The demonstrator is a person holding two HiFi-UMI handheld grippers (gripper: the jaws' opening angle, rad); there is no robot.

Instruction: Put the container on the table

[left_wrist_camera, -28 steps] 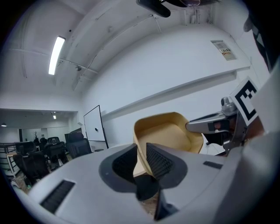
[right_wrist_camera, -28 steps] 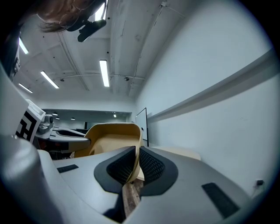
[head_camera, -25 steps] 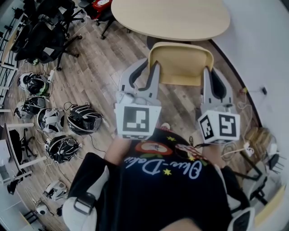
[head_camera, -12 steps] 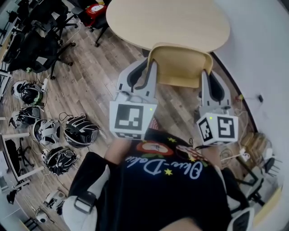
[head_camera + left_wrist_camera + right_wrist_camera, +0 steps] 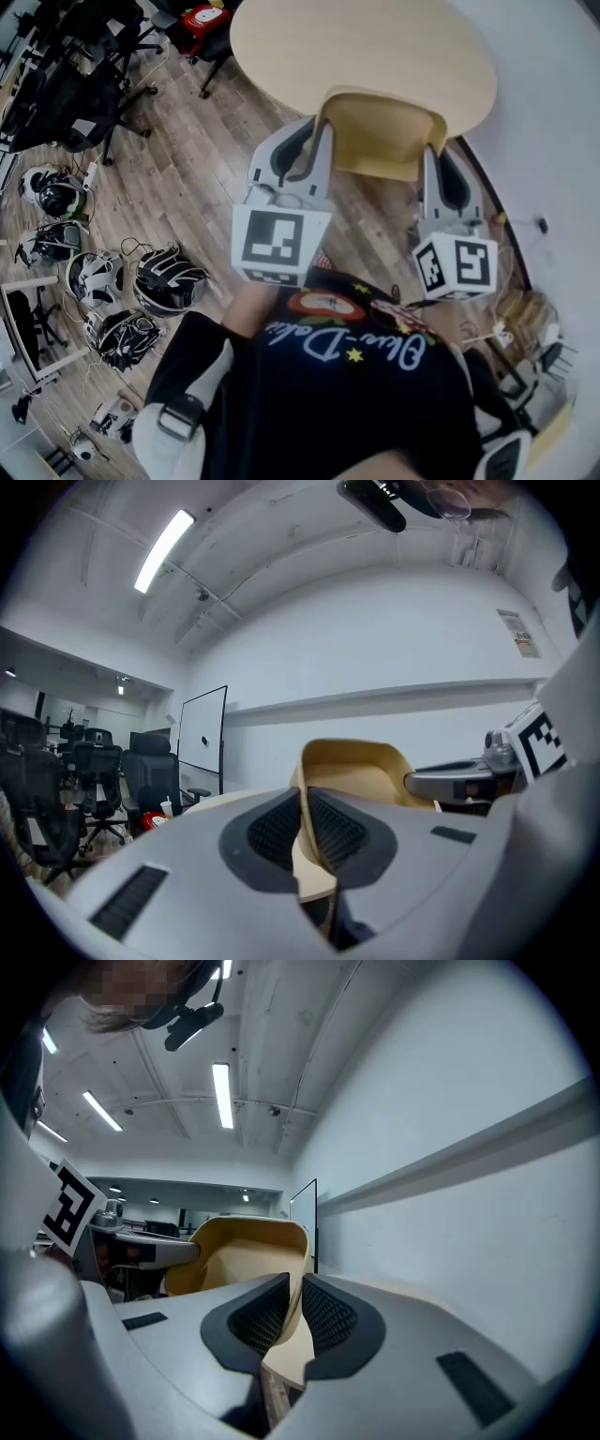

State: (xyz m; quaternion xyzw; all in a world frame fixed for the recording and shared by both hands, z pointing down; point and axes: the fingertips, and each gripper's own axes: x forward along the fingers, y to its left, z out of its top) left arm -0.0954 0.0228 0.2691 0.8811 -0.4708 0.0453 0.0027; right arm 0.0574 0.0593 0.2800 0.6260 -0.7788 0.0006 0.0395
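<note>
I hold a tan, shallow plastic container (image 5: 380, 131) between both grippers, in the air in front of the person. My left gripper (image 5: 317, 141) is shut on its left rim, and my right gripper (image 5: 433, 159) is shut on its right rim. The left gripper view shows the left gripper (image 5: 306, 806) with its jaws pinching the thin wall of the container (image 5: 361, 766). In the right gripper view, the right gripper (image 5: 293, 1302) clamps the other wall of the container (image 5: 239, 1255). The container's far edge overlaps the near edge of the round wooden table (image 5: 366, 42).
Black office chairs (image 5: 66, 84) stand at the far left. Several helmets (image 5: 164, 277) lie with cables on the wooden floor at the left. A white wall (image 5: 553, 112) curves round the right side. A red object (image 5: 208, 14) sits by the table's far left.
The table has come nearer in the head view, and its edge now lies behind the container's far rim. Both grippers keep their hold on the container.
</note>
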